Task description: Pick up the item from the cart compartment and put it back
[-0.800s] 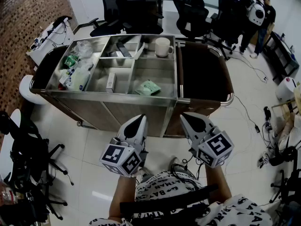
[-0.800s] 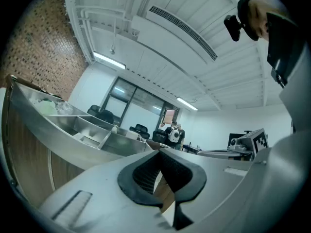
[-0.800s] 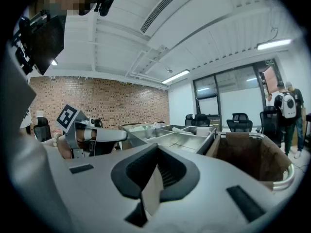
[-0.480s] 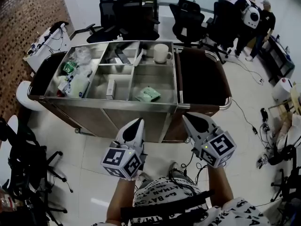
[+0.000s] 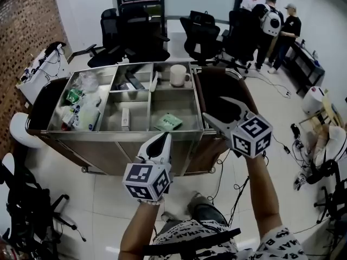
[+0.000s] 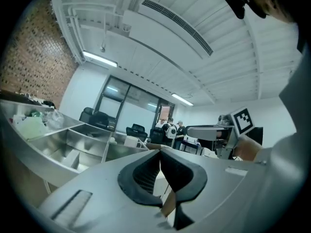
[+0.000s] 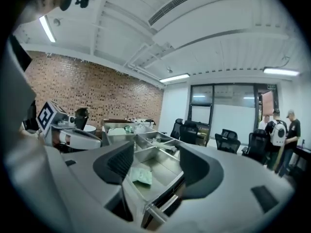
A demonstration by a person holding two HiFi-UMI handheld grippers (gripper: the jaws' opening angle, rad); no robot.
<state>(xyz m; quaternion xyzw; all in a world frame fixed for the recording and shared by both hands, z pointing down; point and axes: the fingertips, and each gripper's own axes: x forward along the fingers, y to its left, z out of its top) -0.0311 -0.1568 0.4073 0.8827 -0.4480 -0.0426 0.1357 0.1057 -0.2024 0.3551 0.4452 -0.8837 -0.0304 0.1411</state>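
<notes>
A steel cart (image 5: 124, 137) with several open compartments stands in front of me. A green packet (image 5: 169, 122) lies flat in its front right compartment; the right gripper view shows this green packet (image 7: 141, 175) beyond the jaws. My right gripper (image 5: 214, 108) hovers open and empty over the cart's front right corner, just right of the packet and apart from it. In its own view the right gripper (image 7: 156, 166) has a wide gap between the pads. My left gripper (image 5: 166, 138) is shut and empty, low in front of the cart; the left gripper (image 6: 159, 152) has its pads pressed together.
A white mug (image 5: 177, 75) sits in the back right compartment, a small white box (image 5: 126, 118) in the middle one, bottles and packets (image 5: 81, 104) in the left one. Dark bags hang at both cart ends. Office chairs (image 5: 201, 34) and people (image 5: 271, 28) stand behind; cables (image 5: 238, 188) lie on the floor.
My right gripper rose and moved forward from beside the left one to the cart's front right corner. The left gripper stayed low in front of the cart.
</notes>
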